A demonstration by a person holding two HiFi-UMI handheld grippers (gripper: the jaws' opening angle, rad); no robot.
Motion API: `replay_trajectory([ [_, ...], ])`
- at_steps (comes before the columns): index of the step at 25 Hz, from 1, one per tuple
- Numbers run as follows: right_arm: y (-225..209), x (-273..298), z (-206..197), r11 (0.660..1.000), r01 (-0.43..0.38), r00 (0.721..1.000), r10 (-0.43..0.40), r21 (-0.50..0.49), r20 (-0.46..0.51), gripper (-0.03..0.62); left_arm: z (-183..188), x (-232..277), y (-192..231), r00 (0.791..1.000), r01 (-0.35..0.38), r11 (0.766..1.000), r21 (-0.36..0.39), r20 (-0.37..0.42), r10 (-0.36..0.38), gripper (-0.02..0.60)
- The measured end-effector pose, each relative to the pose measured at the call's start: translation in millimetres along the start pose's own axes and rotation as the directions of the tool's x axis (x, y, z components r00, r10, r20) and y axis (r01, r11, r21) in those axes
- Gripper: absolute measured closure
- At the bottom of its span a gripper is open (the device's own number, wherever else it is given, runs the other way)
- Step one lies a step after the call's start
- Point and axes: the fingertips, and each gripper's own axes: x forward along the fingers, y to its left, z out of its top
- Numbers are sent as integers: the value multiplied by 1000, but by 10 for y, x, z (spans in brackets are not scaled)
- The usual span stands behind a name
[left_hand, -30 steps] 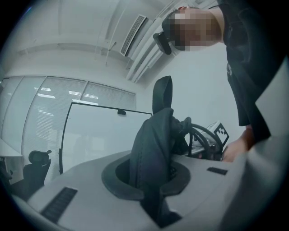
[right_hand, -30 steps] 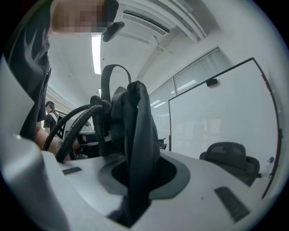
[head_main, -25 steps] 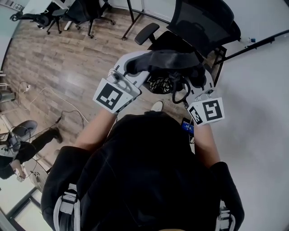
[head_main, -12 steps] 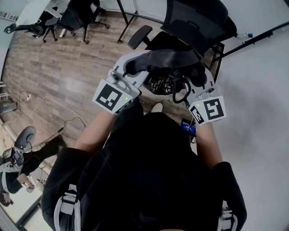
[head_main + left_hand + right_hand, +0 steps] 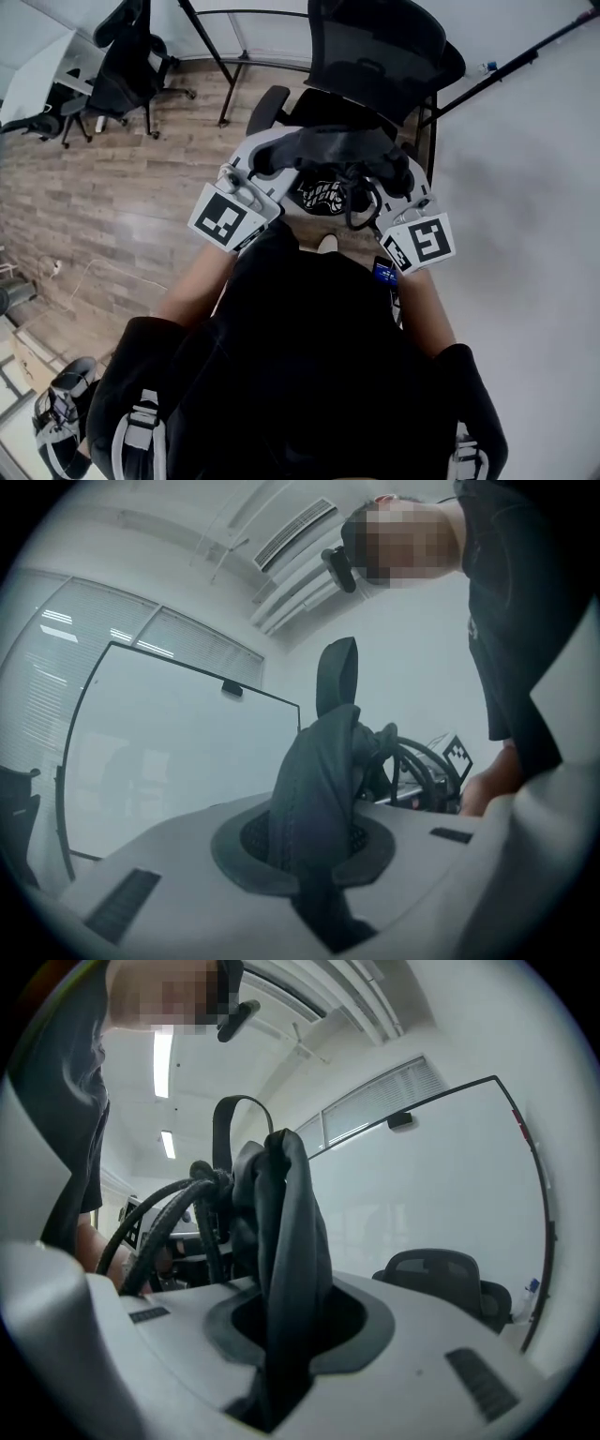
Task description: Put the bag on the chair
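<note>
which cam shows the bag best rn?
Head view: the bag spans from the left gripper to the right gripper, in front of the chair, print and cord loop visible. Left gripper view shows only a fold pinched in its jaws; right gripper view, a pinched fold plus cords.

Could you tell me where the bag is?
Head view, centre: the bag is held between the left gripper and right gripper, just before the chair.

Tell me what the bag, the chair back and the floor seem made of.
Bag: probably soft dark fabric or faux leather, matte; it folds and creases limply.
Chair back: likely black mesh; a fine weave shows.
Floor: wood-look planks, slightly glossy; real wood or laminate is unclear.
</note>
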Motion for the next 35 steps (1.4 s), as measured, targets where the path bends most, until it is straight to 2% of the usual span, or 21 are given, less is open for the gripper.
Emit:
replay_trajectory([
  [5,-100,481,49,996,84,996,-84,14,-9,525,-31,102,555,997,78,997,-24,-4,-78,535],
  [10,-147,935,17,984,172,985,-171,36,-31,524,-104,170,1046,985,171,985,-24,11,-171,535],
  [18,-320,1388,-16,950,309,950,-306,38,-66,523,-224,404,1593,958,287,957,-49,-4,-288,537],
  [26,-513,1504,-178,919,390,917,-383,55,-109,524,-456,646,1751,930,365,929,-68,-24,-367,537],
  [35,-943,1401,-537,900,428,898,-413,84,-149,523,-852,1092,1657,912,393,912,-118,-79,-403,537],
])
